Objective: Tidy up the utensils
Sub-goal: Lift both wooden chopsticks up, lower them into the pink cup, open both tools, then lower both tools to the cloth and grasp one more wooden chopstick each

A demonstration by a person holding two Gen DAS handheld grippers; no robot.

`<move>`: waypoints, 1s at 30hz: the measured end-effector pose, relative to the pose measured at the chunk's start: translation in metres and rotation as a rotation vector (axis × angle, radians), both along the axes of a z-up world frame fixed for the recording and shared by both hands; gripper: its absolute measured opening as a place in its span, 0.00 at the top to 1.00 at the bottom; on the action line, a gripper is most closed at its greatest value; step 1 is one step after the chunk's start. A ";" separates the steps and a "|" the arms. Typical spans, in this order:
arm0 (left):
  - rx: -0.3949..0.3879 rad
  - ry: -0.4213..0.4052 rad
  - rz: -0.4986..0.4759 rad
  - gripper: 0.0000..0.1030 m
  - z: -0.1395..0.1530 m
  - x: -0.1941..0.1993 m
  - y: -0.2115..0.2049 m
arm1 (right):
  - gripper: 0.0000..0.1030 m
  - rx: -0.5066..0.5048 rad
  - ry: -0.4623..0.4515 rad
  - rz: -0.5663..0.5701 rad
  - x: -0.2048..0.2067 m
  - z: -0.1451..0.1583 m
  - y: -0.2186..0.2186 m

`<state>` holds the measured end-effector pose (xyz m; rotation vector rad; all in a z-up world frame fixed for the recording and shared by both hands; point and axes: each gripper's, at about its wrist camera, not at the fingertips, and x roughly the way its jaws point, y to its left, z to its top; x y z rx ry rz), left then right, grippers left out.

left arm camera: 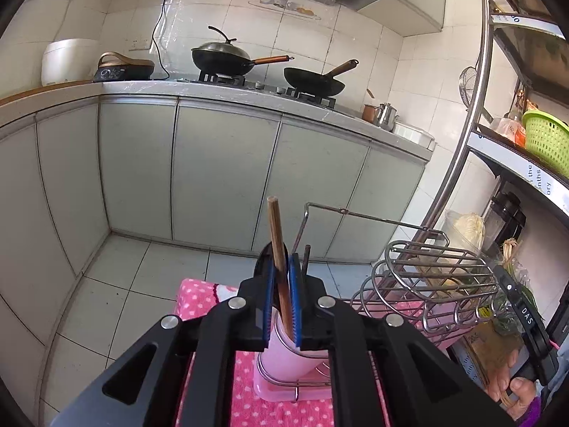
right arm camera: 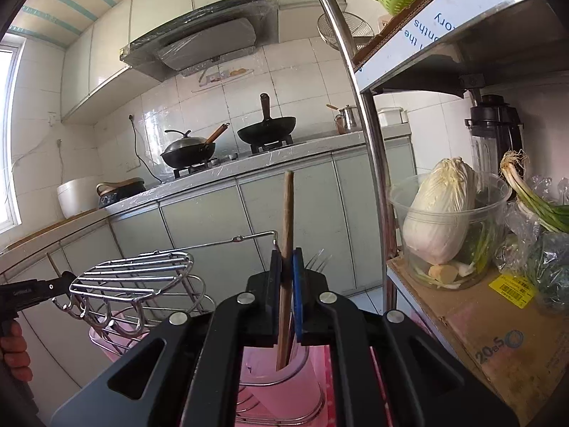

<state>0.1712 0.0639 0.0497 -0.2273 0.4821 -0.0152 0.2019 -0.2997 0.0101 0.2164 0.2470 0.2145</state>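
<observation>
My left gripper [left arm camera: 282, 259] has a light wooden chopstick [left arm camera: 276, 227] standing between its blue pads. A thin gap shows beside the stick, so the jaws are slightly open. The stick's lower end is inside a pink cup [left arm camera: 281, 352] held in a wire rack [left arm camera: 426, 284]. A darker stick [left arm camera: 306, 258] stands just right of the fingers. My right gripper [right arm camera: 286, 256] is shut on another wooden chopstick [right arm camera: 288, 213], whose lower end dips into a pink cup [right arm camera: 281, 373]. Fork tines [right arm camera: 316, 261] show behind its right finger.
The wire rack [right arm camera: 135, 277] stands on a pink dotted cloth [left arm camera: 199, 302]. To the right a metal shelf holds a green basket [left arm camera: 544, 138], a tub of cabbage [right arm camera: 441, 213], a blender [right arm camera: 494, 128] and a cardboard box [right arm camera: 498, 338]. Two woks [left arm camera: 220, 57] sit on the far counter.
</observation>
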 end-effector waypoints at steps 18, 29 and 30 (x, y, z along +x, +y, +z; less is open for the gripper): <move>-0.062 -0.072 -0.040 0.76 0.026 -0.061 0.009 | 0.60 -0.065 -0.002 0.011 -0.053 0.029 -0.016; -0.034 0.070 -0.178 0.76 -0.020 -0.094 -0.033 | 0.52 -0.072 0.156 0.107 -0.101 -0.015 -0.010; -0.042 0.106 -0.188 0.76 -0.029 -0.092 -0.037 | 0.52 -0.077 0.187 0.112 -0.102 -0.020 -0.008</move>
